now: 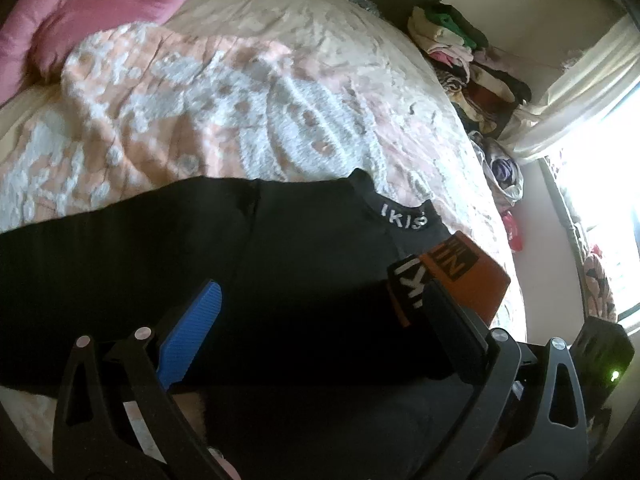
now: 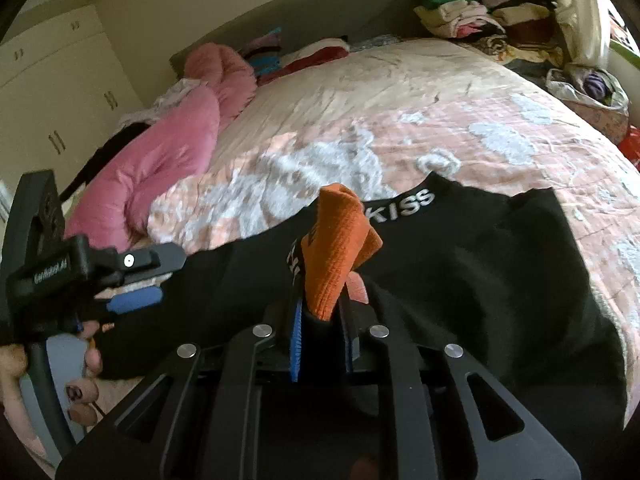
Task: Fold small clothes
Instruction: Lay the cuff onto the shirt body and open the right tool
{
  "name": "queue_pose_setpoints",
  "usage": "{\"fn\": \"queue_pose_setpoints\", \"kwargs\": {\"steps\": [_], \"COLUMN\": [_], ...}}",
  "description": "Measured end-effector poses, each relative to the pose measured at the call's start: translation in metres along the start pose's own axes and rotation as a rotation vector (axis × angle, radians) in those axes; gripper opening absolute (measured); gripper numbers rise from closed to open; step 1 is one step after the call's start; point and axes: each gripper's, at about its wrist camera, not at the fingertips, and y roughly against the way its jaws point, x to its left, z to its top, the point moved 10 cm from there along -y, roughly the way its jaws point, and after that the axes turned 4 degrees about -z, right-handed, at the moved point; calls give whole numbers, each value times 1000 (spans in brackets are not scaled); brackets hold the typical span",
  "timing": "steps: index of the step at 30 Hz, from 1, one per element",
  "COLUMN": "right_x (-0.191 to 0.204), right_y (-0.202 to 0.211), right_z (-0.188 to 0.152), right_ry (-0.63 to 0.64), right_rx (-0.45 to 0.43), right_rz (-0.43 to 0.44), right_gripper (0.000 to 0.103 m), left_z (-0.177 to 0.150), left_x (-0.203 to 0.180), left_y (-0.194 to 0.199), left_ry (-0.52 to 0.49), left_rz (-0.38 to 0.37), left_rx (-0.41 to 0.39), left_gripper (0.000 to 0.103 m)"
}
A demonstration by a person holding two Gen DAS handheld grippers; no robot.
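Note:
A black garment [image 1: 280,272] with white "KISS" lettering on its collar lies flat on the bed; it also shows in the right wrist view [image 2: 480,280]. My left gripper [image 1: 316,320] is open over the black garment, its blue pad [image 1: 192,332] on the left. My right gripper [image 2: 320,320] is shut on a small orange and black cloth [image 2: 336,248] and holds it upright above the black garment. The same orange cloth [image 1: 460,276] shows at the right in the left wrist view. The left gripper [image 2: 132,276] appears at the left of the right wrist view.
The bed has a peach and white quilt [image 1: 240,100]. A pink duvet [image 2: 172,152] lies rolled at the far left. A pile of clothes [image 2: 480,16] sits beyond the bed's far corner, with a bag [image 2: 592,88] nearby. A bright window [image 1: 608,160] is at the right.

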Motion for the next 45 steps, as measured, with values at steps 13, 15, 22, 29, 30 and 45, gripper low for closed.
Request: {"fn": "queue_pose_setpoints", "kwargs": {"steps": [13,15,22,29,30,45], "right_x": [10,-12,-76,-115,-119,-143], "right_y": [19,25,51,68,69,70], "right_z": [-34,-34,-27,-21,-21,-29], "right_ry": [53,21,-86,-150,-161,-161], "right_rx": [60,54,8,-26,-30,26], "right_rz": [114,87,23,-10,-14,-66], "right_gripper": [47,48,52,53,53,59], "left_z": [-22,-30,-43,-51,-56,-67], "left_x": [25,24,20,-9,-12,-8], "left_y": [-8,-13,-22,-8,-13,-30], "left_ry": [38,52,9,-50,-49,-136], "left_rz": [11,-18,50,21,6,180], "left_rx": [51,70,64,31,56,23], "left_gripper": [95,94,83,66,66,9]}}
